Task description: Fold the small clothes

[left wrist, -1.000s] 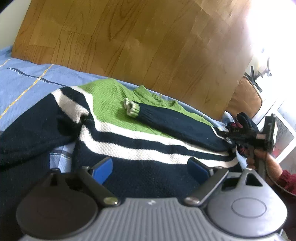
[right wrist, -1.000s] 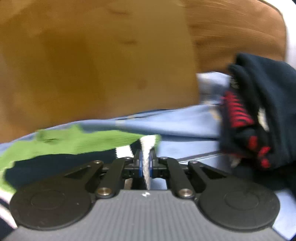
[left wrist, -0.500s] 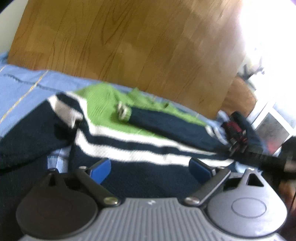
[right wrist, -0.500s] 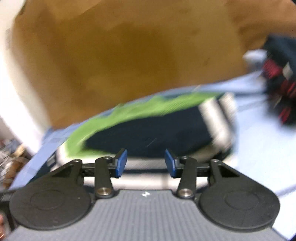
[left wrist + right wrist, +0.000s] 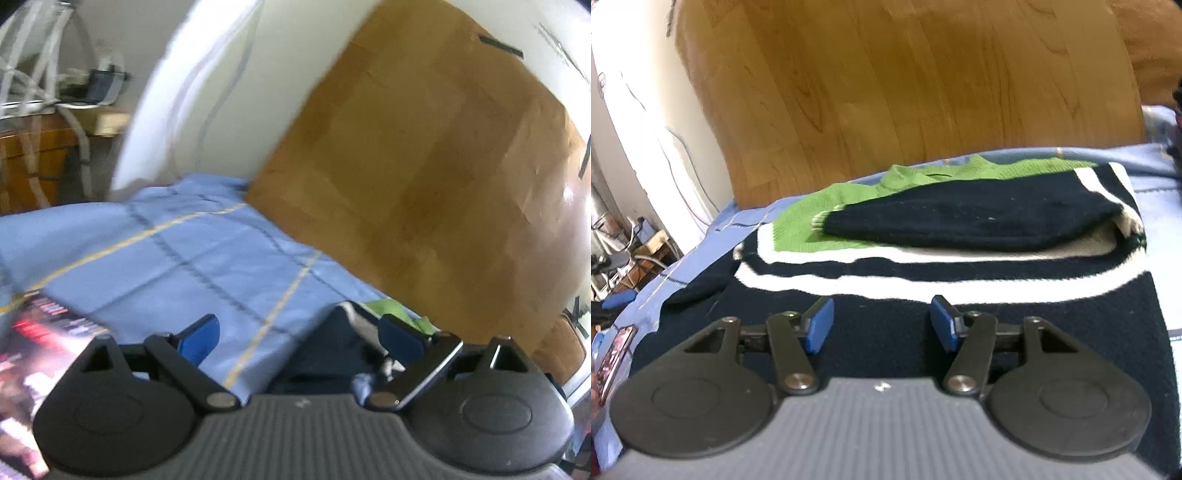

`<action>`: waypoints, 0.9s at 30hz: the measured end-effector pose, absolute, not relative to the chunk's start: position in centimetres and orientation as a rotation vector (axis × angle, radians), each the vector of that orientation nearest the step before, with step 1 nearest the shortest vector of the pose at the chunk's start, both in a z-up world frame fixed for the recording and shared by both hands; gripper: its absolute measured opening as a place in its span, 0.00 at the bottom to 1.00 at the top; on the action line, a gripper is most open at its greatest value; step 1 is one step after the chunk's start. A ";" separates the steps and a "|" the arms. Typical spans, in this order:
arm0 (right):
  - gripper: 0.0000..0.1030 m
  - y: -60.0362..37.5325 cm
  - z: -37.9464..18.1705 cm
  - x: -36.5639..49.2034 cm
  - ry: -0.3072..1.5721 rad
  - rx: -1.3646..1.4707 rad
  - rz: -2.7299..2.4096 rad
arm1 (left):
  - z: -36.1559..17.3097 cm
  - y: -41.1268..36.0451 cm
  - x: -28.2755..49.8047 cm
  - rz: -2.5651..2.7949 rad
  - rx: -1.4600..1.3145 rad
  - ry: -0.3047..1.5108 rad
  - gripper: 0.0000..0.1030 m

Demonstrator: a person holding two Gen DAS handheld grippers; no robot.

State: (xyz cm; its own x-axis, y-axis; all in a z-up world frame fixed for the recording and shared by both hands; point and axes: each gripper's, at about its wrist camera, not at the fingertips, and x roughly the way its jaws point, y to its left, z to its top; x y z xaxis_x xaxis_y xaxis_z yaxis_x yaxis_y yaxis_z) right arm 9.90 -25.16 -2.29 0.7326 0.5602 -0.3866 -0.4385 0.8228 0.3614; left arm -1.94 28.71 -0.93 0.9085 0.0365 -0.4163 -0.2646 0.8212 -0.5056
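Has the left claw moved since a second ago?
Yes. The left claw swung leftward: the sweater that filled its view now sits at the right, against the wooden headboard.

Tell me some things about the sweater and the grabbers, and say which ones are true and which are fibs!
1. The sweater is navy, white and green. True.
2. The right gripper is pinching a sleeve. False: its jaws have just been opening and nothing is between them.
3. One sleeve is folded across the sweater's chest. True.
4. The sweater lies on a red blanket. False: it lies on a light blue bedsheet with thin lines.
5. The left gripper is shut tight. False: its blue pads stand wide apart, with nothing pinched.
6. A wooden headboard stands behind the sweater. True.
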 end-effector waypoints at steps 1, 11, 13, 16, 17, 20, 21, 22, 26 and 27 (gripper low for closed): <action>0.56 -23.9 -1.7 9.2 0.494 0.236 0.641 | -0.9 29.0 -2.9 0.175 -0.585 0.401 0.93; 0.60 -5.4 0.2 1.7 0.466 -0.348 1.201 | 0.6 29.2 -8.5 0.212 -0.577 0.352 0.93; 0.60 -2.7 -0.9 2.1 0.480 -0.427 1.179 | 0.9 29.1 -9.5 0.201 -0.568 0.336 0.93; 0.18 0.0 -0.8 4.2 0.575 -0.373 1.126 | 1.2 29.5 -11.1 0.193 -0.569 0.306 0.95; 0.11 0.5 -0.3 5.2 0.631 -0.299 1.143 | 1.2 29.8 -11.6 0.195 -0.575 0.295 0.95; 0.11 2.1 3.2 6.8 0.675 0.000 1.256 | 1.2 31.0 -12.7 0.231 -0.614 0.274 0.95; 0.11 2.1 4.9 7.3 0.658 0.130 1.302 | 1.2 31.5 -13.0 0.242 -0.627 0.265 0.95; 0.11 1.7 6.6 7.9 0.624 0.260 1.328 | 1.2 32.0 -13.3 0.253 -0.642 0.260 0.95; 0.11 -3.9 10.4 10.6 0.456 0.624 1.293 | 0.7 33.0 -13.9 0.256 -0.679 0.251 0.95; 0.11 -6.1 10.8 11.2 0.407 0.679 1.233 | 0.5 33.1 -13.7 0.251 -0.686 0.252 0.95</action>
